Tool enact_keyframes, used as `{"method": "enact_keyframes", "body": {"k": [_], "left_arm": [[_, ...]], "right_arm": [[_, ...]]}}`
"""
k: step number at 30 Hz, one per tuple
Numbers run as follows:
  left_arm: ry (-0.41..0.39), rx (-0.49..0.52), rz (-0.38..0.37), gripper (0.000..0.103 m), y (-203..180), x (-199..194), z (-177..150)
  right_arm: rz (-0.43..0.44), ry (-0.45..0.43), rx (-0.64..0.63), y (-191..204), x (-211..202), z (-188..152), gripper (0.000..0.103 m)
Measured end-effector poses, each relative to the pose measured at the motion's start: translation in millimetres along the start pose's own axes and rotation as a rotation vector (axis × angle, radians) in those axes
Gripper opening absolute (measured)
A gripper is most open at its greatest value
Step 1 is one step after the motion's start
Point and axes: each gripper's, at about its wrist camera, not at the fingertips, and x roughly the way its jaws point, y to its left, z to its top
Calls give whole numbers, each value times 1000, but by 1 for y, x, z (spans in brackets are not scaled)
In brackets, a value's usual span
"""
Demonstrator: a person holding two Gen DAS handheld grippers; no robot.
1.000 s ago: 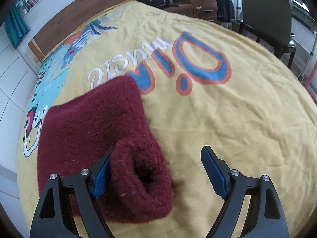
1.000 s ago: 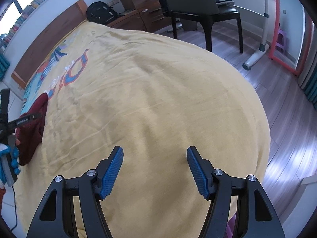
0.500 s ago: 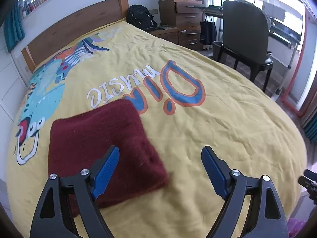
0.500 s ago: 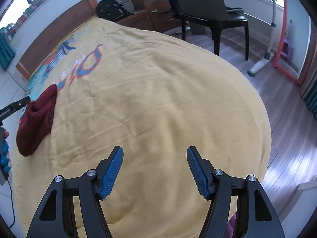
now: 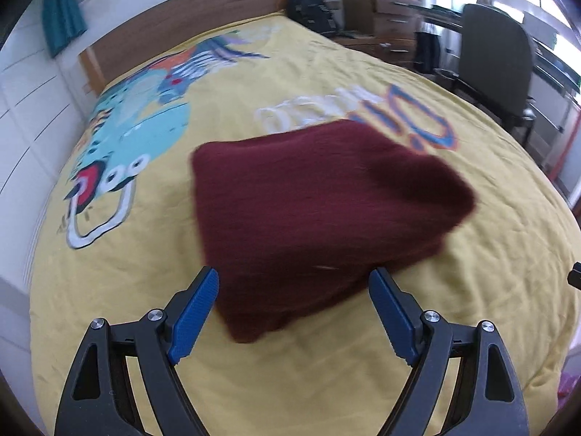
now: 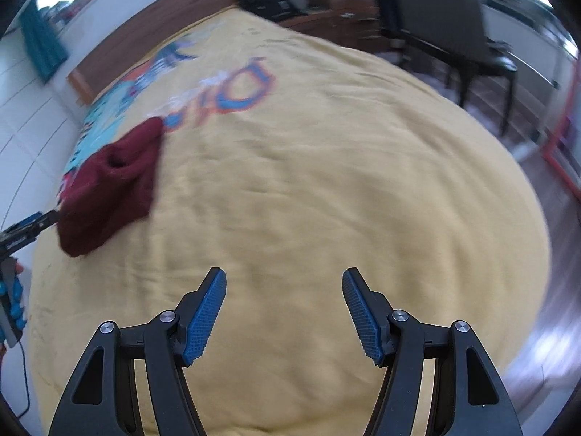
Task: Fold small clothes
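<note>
A dark red fuzzy garment (image 5: 319,214) lies folded on the yellow bedspread (image 5: 490,239). My left gripper (image 5: 294,309) is open, its blue fingers either side of the garment's near edge, holding nothing. In the right wrist view the garment (image 6: 109,189) lies at the far left, with an open cuff facing up. My right gripper (image 6: 285,312) is open and empty over bare bedspread (image 6: 326,181), well to the right of the garment. The left gripper's tip (image 6: 25,229) shows at that view's left edge beside the garment.
The bedspread carries a cartoon print (image 5: 138,127) and lettering (image 5: 417,116). A wooden headboard (image 5: 181,25) stands at the far end. A backpack (image 5: 308,7), drawers (image 5: 385,11) and a chair (image 5: 497,61) stand to the right, beyond the bed's edge.
The left gripper let go of the garment's cuff, pulled back, then swung left so the garment lies centred between its open fingers. The right gripper turned left, bringing the garment more into its view.
</note>
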Motion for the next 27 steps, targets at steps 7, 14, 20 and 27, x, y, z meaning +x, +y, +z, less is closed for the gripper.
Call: {"method": "enact_keyframes", "body": {"k": [7, 14, 20, 27], "left_arm": [[-38, -38, 3, 81, 36, 3, 18], [5, -12, -25, 81, 42, 36, 25], [67, -21, -123, 81, 40, 66, -2], [75, -82, -166, 92, 44, 75, -13]], "right_arm": [[182, -48, -200, 124, 34, 68, 68], [292, -31, -319, 209, 92, 109, 68], [259, 89, -291, 198, 159, 104, 68], [249, 94, -322, 193, 172, 89, 69]]}}
